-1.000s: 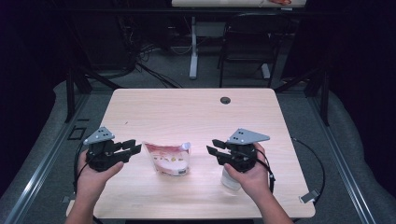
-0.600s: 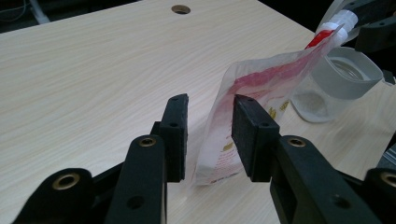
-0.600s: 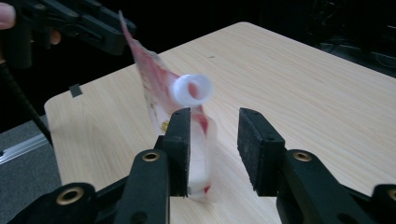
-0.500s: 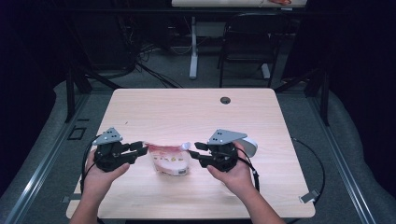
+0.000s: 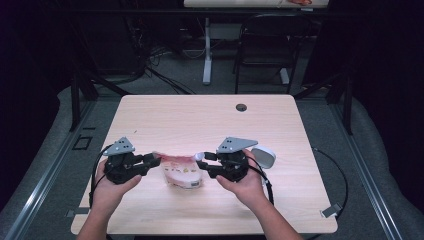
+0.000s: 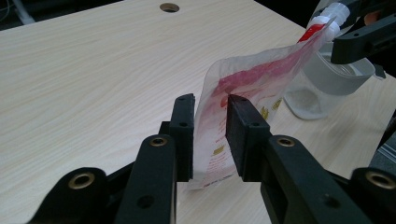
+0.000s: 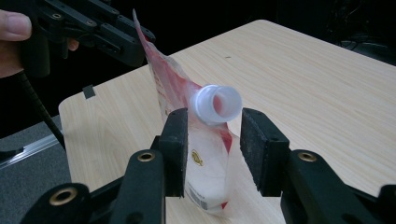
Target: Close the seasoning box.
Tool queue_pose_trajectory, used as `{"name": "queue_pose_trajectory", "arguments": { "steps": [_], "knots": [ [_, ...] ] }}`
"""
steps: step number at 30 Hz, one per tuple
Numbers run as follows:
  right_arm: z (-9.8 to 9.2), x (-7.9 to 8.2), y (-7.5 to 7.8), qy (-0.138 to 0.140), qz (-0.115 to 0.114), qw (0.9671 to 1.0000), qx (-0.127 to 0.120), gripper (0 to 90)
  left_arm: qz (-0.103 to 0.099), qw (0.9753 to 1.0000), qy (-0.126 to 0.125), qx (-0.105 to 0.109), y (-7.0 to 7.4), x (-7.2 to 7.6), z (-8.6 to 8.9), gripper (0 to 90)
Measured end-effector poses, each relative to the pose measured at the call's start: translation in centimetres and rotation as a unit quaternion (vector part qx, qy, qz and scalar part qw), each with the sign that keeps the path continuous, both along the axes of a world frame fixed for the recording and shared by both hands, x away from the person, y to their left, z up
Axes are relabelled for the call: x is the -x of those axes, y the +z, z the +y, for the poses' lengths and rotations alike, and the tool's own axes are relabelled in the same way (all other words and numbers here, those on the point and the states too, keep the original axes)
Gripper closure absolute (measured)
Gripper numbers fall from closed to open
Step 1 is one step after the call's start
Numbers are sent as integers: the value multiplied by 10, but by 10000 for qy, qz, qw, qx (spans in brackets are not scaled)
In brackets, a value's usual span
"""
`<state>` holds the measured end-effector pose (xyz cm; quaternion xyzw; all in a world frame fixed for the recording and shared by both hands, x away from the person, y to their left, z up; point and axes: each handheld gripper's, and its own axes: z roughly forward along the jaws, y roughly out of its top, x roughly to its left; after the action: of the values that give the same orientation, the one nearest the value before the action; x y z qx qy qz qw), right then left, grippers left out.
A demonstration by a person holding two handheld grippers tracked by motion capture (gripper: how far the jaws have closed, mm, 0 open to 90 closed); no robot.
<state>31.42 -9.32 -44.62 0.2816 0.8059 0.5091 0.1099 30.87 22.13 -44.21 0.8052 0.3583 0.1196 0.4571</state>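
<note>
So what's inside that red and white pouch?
Through the clear upper part of the pouch nothing solid shows; its printed lower part hides any contents. Its white spout looks open.

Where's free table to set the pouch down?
The far half of the table is bare, from the pouch up to the cable hole. The right edge past the clear cup is bare too. The near middle is crowded: left gripper, right gripper, pouch and cup sit close together there.
</note>
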Motion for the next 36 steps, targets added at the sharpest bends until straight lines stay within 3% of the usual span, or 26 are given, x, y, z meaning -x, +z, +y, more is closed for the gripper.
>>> {"name": "queue_pose_trajectory", "arguments": {
  "steps": [6, 17, 29, 36],
  "knots": [
    [3, 0, 1, -11, -37, 10000, 58, 681, -13, 10000, 27, -7, 0, 0, 0, 790],
    [4, 2, 1, -46, -119, 9999, 87, 694, -77, 9999, 64, -73, 0, 1, 0, 900],
    [-2, 6, 4, -77, -151, 9999, 25, 695, -226, 9997, -5, -6, 4, 3, -4, 900],
    [-15, 10, 6, -209, -118, 9997, 66, 693, -225, 9996, -155, -38, 4, 1, -21, 900]
  ]
}}
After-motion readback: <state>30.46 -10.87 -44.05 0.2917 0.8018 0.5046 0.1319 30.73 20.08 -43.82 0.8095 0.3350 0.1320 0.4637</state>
